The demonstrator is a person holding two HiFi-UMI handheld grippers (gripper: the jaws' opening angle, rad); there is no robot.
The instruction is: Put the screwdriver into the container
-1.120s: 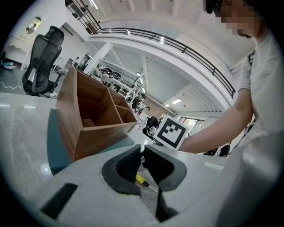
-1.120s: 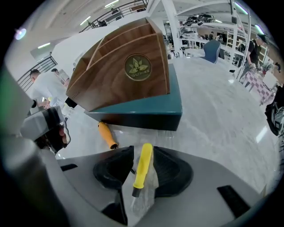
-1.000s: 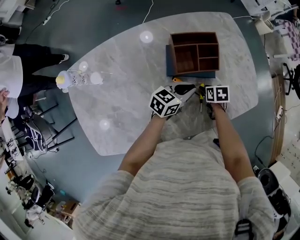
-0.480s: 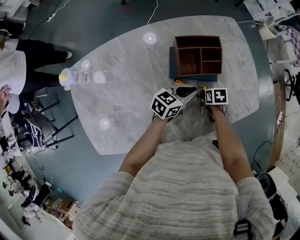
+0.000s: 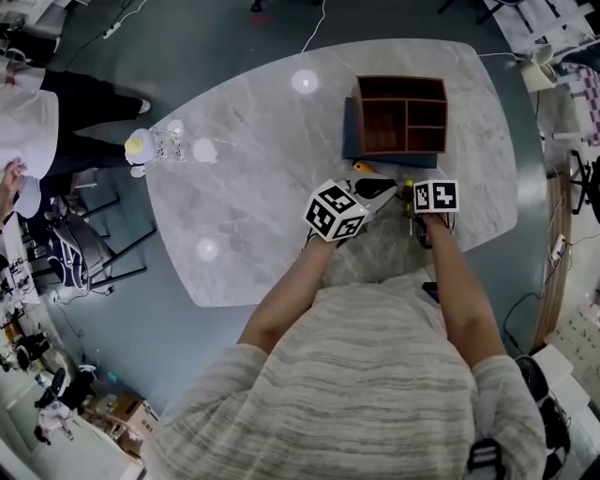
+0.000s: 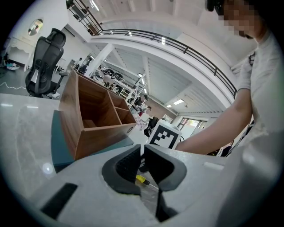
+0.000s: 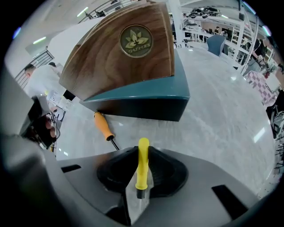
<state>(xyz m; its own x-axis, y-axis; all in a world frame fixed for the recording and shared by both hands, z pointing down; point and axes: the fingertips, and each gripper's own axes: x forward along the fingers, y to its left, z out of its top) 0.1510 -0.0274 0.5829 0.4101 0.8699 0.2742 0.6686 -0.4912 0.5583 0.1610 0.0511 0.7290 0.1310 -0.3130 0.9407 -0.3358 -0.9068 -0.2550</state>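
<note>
Right tongs (image 7: 142, 151) closing on yellow screwdriver (image 7: 142, 170) handle, pads touching it. Left tongs (image 6: 143, 151) together, empty. Wooden container (image 7: 128, 62) just beyond both tongs; orange screwdriver (image 7: 103, 125) on table (image 7: 217, 111) at its base.

Open-plan lab, office chair (image 6: 44, 60), floor cables (image 5: 322, 17) (mezzanine railing (image 6: 177, 43) overhead)
</note>
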